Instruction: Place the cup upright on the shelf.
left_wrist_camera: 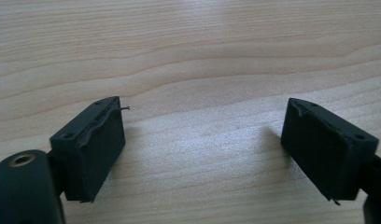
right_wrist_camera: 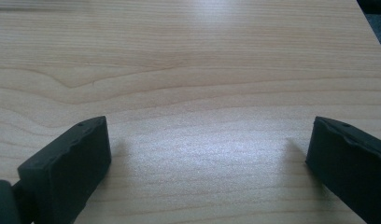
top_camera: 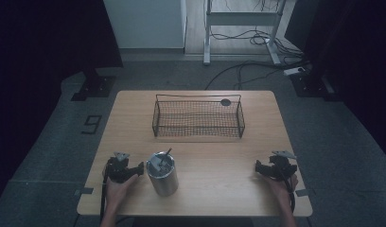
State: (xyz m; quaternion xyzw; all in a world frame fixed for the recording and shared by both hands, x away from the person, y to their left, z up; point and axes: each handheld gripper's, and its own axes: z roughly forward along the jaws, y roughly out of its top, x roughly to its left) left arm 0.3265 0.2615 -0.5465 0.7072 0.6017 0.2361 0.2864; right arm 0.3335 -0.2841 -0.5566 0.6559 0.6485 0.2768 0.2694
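Nearest the person, along the near edge of the tabletop (top_camera: 214,156), both hands rest with their tools low on the wood: the left tongs (top_camera: 134,169) at the near left, the right tongs (top_camera: 262,167) at the near right, well apart. Each pair is spread wide with nothing between the jaws, bare wood grain showing through the gap in both gripper views, which reads as a waiting pose. Just right of the left tongs stands a steel cup (top_camera: 162,173), upright, with a dark rod-like thing (top_camera: 165,156) leaning inside it. Farther off, toward the far middle, sits an empty wire basket (top_camera: 199,132), probably a destination.
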